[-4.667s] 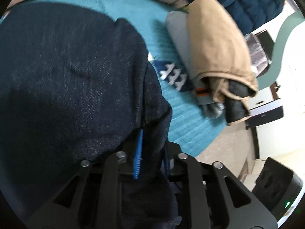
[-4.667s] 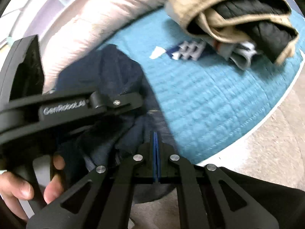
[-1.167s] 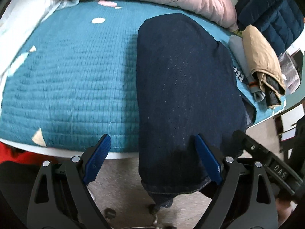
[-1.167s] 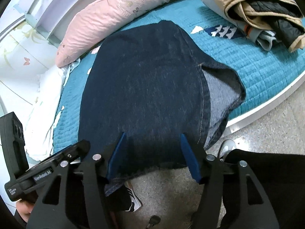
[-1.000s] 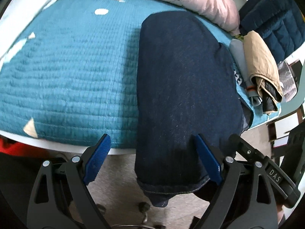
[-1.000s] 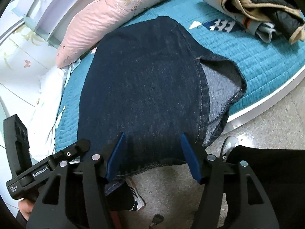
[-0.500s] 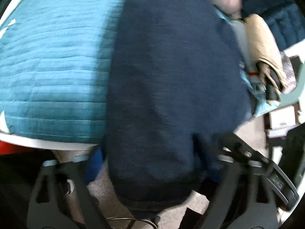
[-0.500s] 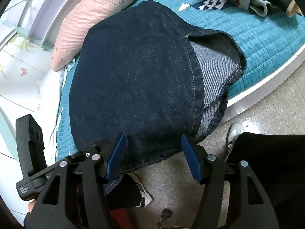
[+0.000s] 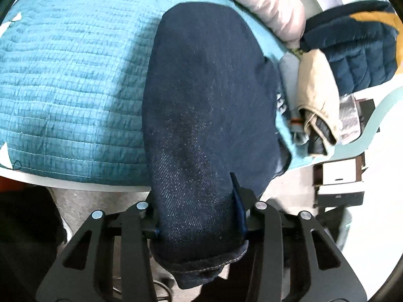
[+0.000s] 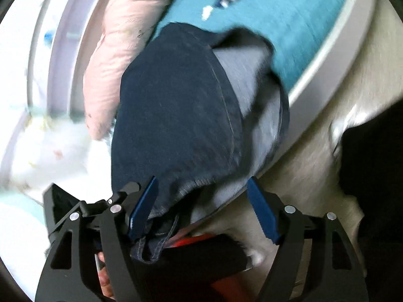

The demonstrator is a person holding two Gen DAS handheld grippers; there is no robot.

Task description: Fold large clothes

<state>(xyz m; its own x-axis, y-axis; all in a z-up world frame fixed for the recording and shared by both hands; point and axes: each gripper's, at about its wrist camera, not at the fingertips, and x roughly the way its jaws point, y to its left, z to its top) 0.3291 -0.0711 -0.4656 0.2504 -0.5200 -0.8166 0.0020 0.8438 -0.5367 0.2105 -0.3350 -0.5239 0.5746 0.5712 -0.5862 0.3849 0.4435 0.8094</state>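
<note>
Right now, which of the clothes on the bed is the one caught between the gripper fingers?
The dark denim garment, hanging over the bed's edge with the left gripper closed around it. The tan jacket and navy puffer jacket lie untouched farther back.

Bed with teal quilted cover (image 9: 70,80) fills the area ahead and left of the left gripper, white frame edge (image 10: 325,50) along it. Pink pillow (image 9: 264,2) at the far side. Pale speckled floor (image 10: 309,156) below right. White wall, shelf rails (image 10: 50,58) far left, bright light.
</note>
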